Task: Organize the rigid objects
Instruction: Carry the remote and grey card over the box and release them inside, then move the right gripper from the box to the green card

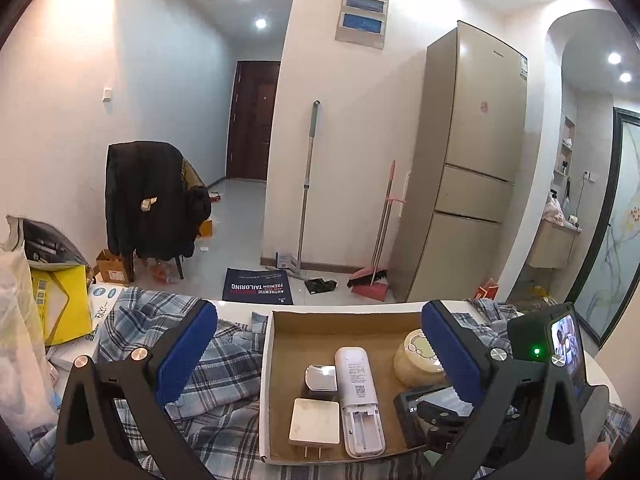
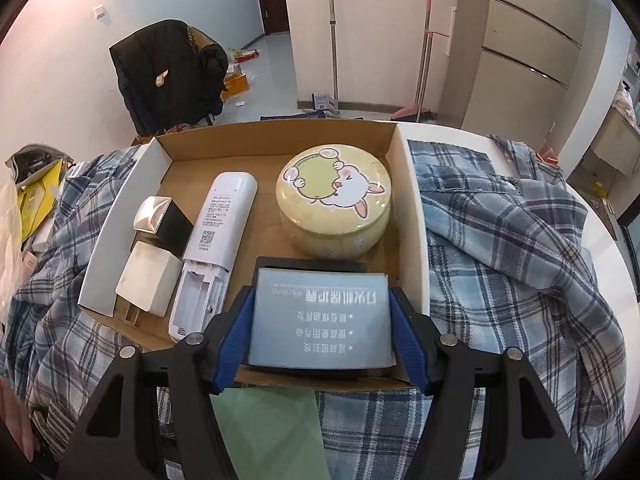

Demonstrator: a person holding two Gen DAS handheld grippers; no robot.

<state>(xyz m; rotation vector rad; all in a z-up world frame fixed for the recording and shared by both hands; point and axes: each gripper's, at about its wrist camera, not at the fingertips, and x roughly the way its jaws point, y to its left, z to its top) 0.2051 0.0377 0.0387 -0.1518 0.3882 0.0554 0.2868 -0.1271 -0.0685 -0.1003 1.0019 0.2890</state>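
Note:
A shallow cardboard box (image 2: 412, 216) lies on a plaid cloth and holds a white remote (image 2: 216, 248), a white plug adapter (image 2: 148, 280), a small black cube with a silver top (image 2: 162, 216) and a round yellow tin with a rabbit lid (image 2: 334, 204). My right gripper (image 2: 320, 320) is shut on a black box with a grey label (image 2: 320, 320) at the cardboard box's near right corner. My left gripper (image 1: 320, 356) is open and empty above the cardboard box (image 1: 266, 380), with the remote (image 1: 358, 392), adapter (image 1: 314, 422) and tin (image 1: 416, 356) between its fingers.
The plaid cloth (image 2: 520, 248) covers a white round table (image 2: 612, 264). A yellow box (image 1: 60, 304) and bags lie at the left. A chair with a black jacket (image 1: 152, 196), a fridge (image 1: 472, 160), a mop and a dustpan (image 1: 370, 286) stand beyond.

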